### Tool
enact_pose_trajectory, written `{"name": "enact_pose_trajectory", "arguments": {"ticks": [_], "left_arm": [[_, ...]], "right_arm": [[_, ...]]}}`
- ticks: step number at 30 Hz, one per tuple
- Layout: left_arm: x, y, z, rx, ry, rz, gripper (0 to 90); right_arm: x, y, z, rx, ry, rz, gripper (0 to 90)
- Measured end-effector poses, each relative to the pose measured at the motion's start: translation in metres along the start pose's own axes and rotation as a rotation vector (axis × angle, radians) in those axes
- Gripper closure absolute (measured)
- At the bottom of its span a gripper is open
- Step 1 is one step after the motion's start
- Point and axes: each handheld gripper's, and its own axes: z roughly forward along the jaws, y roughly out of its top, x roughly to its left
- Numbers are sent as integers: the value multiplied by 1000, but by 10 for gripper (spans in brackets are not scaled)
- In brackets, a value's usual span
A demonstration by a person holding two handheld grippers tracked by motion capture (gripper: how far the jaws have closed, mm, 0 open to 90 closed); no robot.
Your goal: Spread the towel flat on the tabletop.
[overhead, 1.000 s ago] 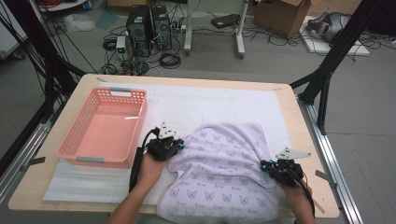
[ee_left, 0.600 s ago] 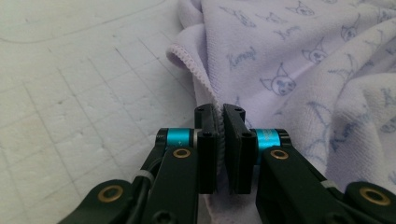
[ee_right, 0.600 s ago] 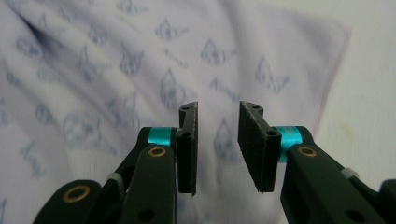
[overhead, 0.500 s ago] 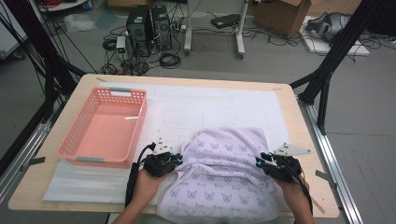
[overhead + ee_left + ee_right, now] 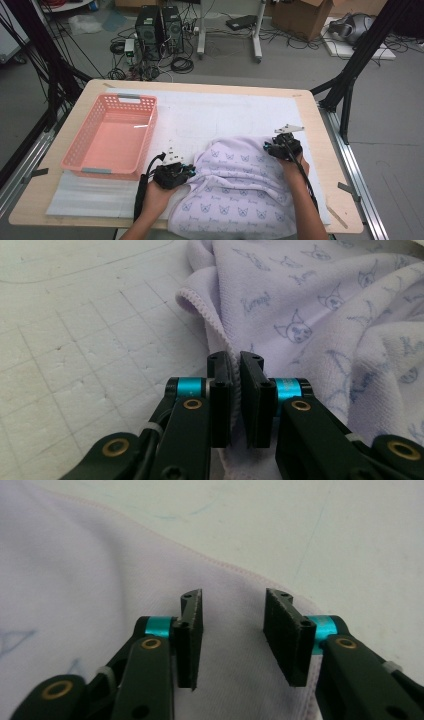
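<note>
Table [image 5: 320, 210], pale wood, carries a white mat [image 5: 215, 112] over most of its top. Towel [image 5: 240, 195], lilac with a blue cat print, lies rumpled on the mat's near half, right of centre, its near edge hanging toward the person's side. In the left gripper view the towel [image 5: 320, 315] sits in folds, its stitched hem running down between the jaws. In the right gripper view the towel [image 5: 75, 580] lies flat under the gripper, its hem close to the jaw tips, bare mat [image 5: 310, 525] beyond.

Basket [image 5: 112, 135], pink plastic with slotted walls, stands on the mat's left side, apart from the towel.

Left gripper [image 5: 175, 174] sits at the towel's left edge, near the basket's near right corner. Seen from its own camera, the left gripper [image 5: 235, 390] has its jaws nearly together, pinching the towel hem.

Right gripper [image 5: 284, 146] rests at the towel's far right corner. Seen from its own camera, the right gripper [image 5: 234, 630] stands part open; its jaws have just been opening, with a clear gap, towel below them and nothing pressed by the pads.
</note>
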Motion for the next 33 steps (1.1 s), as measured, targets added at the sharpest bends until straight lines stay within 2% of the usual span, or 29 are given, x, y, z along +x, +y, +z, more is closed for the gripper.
{"name": "enact_pose_trajectory", "arguments": {"ticks": [1,2,3,5,7,8,10,11,13,15,16,21,23,25,29,30,32,33], "left_arm": [[0,0,0,-2,-1,-4,825],[0,0,-1,0,-2,1,825],[0,0,-1,-2,-5,0,826],[0,0,-1,-6,-6,-3,824],[0,-1,-1,-10,-10,-4,820],[-1,-1,-1,-9,-14,-4,815],[-1,0,0,0,-24,-1,793],[-1,0,0,6,-32,-4,760],[0,2,1,-1,-51,-24,636],[3,6,0,-24,-67,-49,547],[4,9,0,-40,-72,-66,520],[10,29,2,-82,-68,-87,497],[12,40,7,-51,-54,-77,492],[15,50,12,-52,-50,-78,491],[24,68,30,-20,-33,-87,497],[27,70,35,-24,-29,-94,500],[31,72,47,12,-28,-114,508],[31,73,53,32,-32,-108,507]], "right_arm": [[-3,0,3,-15,12,30,631],[-6,0,4,-17,42,69,725],[-8,0,4,-19,51,78,857],[-9,0,2,-2,20,46,887],[-12,-1,-3,14,-85,19,888],[-17,-3,-6,0,-112,42,888],[-23,-8,-13,-13,-133,72,886],[-24,-9,-14,-9,-124,77,875],[-22,-12,-18,-6,-134,40,852],[-19,-14,-24,-30,-119,53,787],[-19,-16,-27,-43,-96,58,762],[-17,-21,-48,-107,-52,39,691],[-16,-22,-56,-128,-31,33,682],[-15,-25,-62,-142,-14,29,674],[-14,-32,-71,-154,21,26,666],[-14,-34,-71,-156,30,26,663],[-13,-37,-72,-155,38,22,661],[-13,-39,-72,-152,45,19,661]]}}
